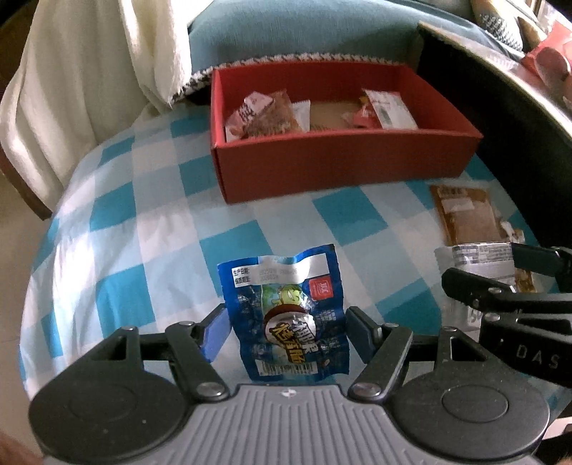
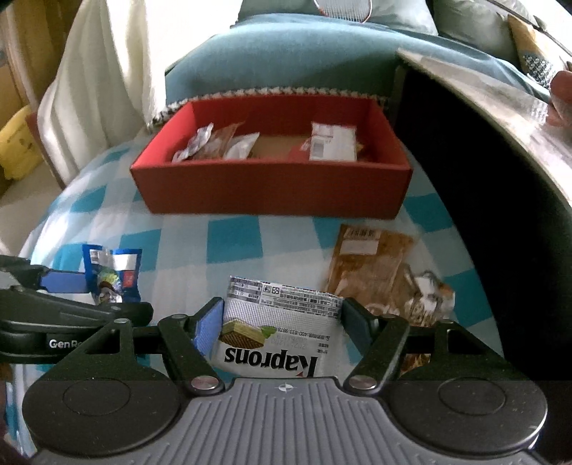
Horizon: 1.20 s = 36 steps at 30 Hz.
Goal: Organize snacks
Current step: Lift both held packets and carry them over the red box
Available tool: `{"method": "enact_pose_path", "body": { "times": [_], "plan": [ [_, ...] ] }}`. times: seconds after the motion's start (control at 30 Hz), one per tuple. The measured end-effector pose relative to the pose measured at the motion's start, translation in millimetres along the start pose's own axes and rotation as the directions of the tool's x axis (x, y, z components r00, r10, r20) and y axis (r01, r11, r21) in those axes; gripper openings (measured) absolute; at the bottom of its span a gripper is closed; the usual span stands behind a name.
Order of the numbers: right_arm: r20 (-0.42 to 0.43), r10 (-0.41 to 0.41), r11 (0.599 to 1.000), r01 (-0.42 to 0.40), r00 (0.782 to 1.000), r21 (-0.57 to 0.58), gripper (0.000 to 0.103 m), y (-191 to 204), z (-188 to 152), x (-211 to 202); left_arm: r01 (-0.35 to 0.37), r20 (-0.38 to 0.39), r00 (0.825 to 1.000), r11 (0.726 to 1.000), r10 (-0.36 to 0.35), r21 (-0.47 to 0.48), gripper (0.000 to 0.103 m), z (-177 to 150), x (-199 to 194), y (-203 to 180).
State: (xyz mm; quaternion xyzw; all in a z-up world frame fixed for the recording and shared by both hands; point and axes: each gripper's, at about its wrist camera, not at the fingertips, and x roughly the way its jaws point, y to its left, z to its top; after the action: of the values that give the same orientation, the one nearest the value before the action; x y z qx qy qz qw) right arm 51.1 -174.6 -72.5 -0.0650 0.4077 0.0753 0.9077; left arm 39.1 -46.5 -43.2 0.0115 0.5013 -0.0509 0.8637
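My left gripper [image 1: 286,331] is open around a blue snack packet [image 1: 289,314] lying on the checked cloth; its pads stand on either side without pressing it. My right gripper [image 2: 282,323] is open around a white Kaprons wafer packet [image 2: 277,329], which also shows in the left wrist view [image 1: 475,264]. A red box [image 1: 343,157] at the back holds several snack packets; it also shows in the right wrist view [image 2: 271,186]. The blue packet [image 2: 114,275] and left gripper appear at the left of the right wrist view.
A brown snack packet [image 2: 375,268] lies right of the wafer packet, in front of the box. A blue-and-white checked cloth [image 1: 143,221] covers the surface. A dark table edge [image 2: 500,214] rises at the right. A white cloth [image 1: 71,89] and teal cushion [image 1: 304,32] lie behind.
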Motion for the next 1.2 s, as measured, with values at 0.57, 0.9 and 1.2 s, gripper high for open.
{"method": "enact_pose_path", "body": {
  "times": [0.57,0.9,1.2],
  "plan": [
    [0.087,-0.011,1.000,0.010,0.996,0.011,0.077,-6.0,37.5,-1.2,-0.009,0.097,0.995,1.000,0.010,-0.002,0.063,34.1,-7.0,-2.3],
    [0.109,-0.002,1.000,0.001,0.994,0.017,0.077,-8.2,58.1,5.2,-0.017,0.122,0.992,1.000,0.019,-0.013,0.063,54.6,-2.5,0.7],
    [0.121,-0.005,1.000,0.003,0.993,0.019,0.077,-11.8,79.5,15.9,-0.032,0.143,0.989,0.999,0.033,-0.011,0.063,76.9,5.7,-0.2]
  ]
}}
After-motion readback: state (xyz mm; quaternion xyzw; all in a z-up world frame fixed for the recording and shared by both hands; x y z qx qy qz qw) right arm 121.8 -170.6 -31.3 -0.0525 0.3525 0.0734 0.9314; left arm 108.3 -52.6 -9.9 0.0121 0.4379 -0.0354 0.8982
